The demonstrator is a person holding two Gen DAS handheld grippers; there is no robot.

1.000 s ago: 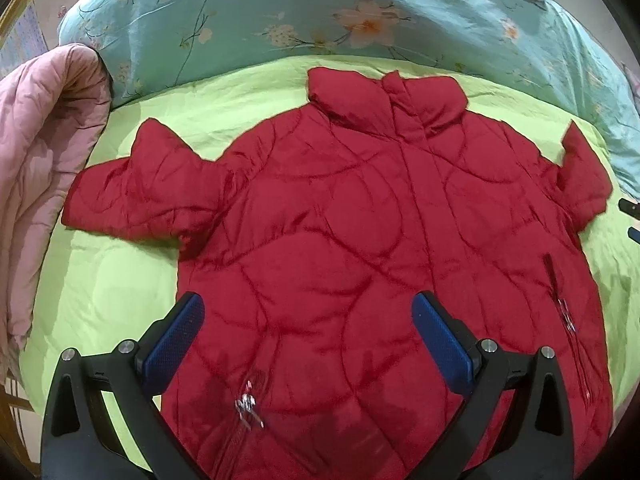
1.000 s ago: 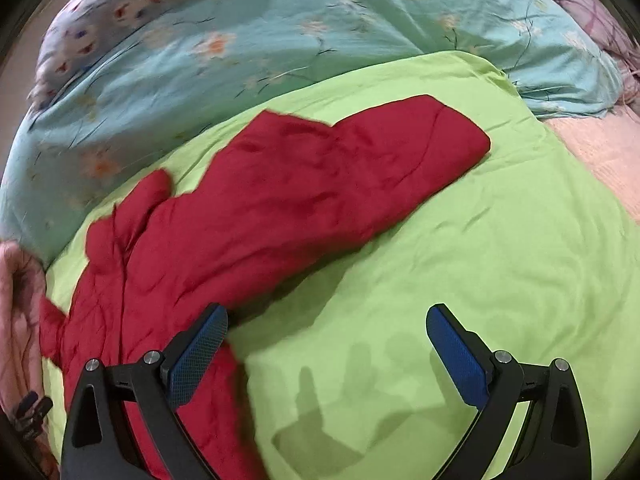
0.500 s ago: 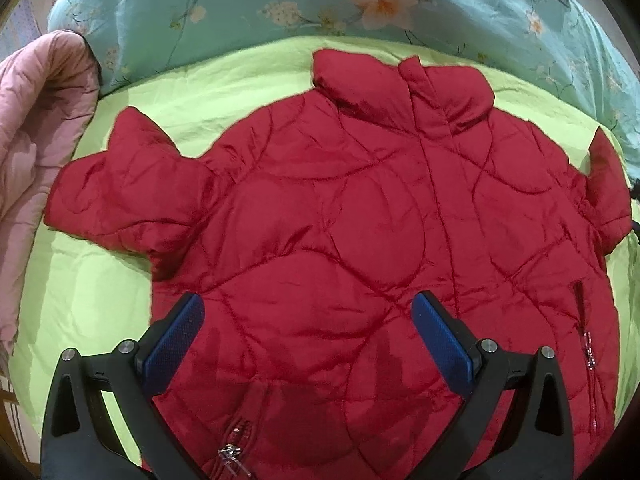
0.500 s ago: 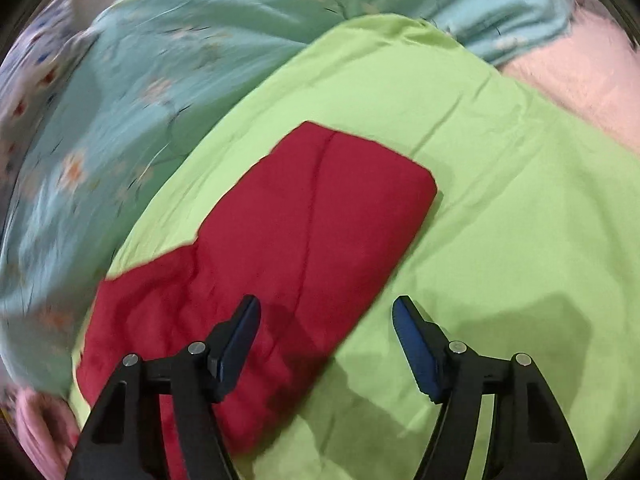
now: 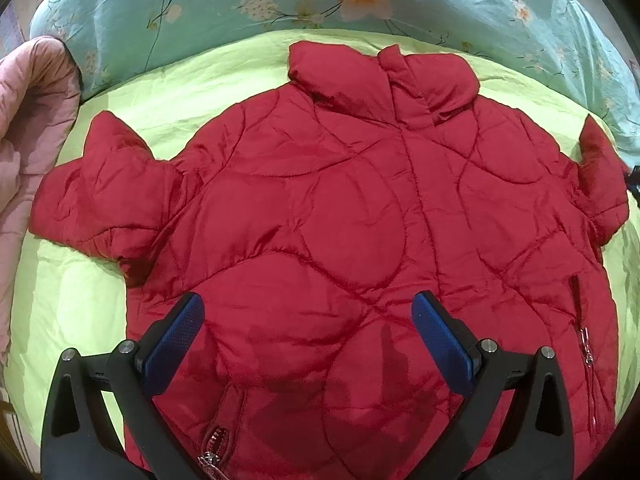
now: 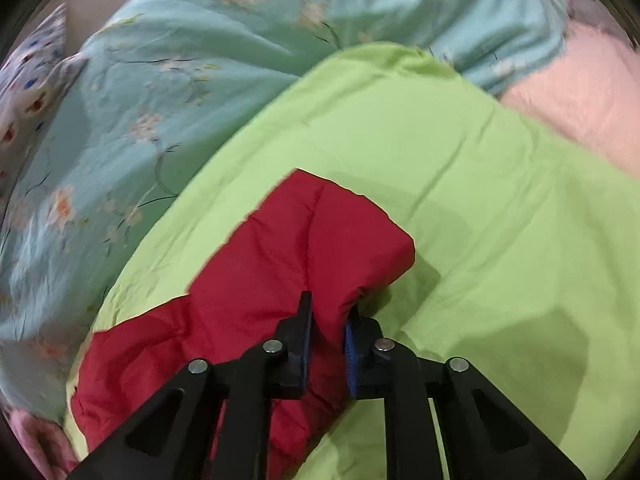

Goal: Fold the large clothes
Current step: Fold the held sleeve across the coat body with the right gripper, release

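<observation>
While the red jacket (image 5: 340,220) lies flat, unfolded, my right gripper (image 6: 326,336) clamps its sleeve (image 6: 304,248); my left gripper (image 5: 308,328) hangs agape; every fold remains.

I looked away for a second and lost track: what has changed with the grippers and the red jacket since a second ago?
The right gripper moved in along the red jacket's sleeve and closed on it near the cuff; a second ago it was wide open. The left gripper drifted slightly forward over the red jacket, jaws still open, holding nothing. The jacket stays spread flat on the green sheet.
</observation>
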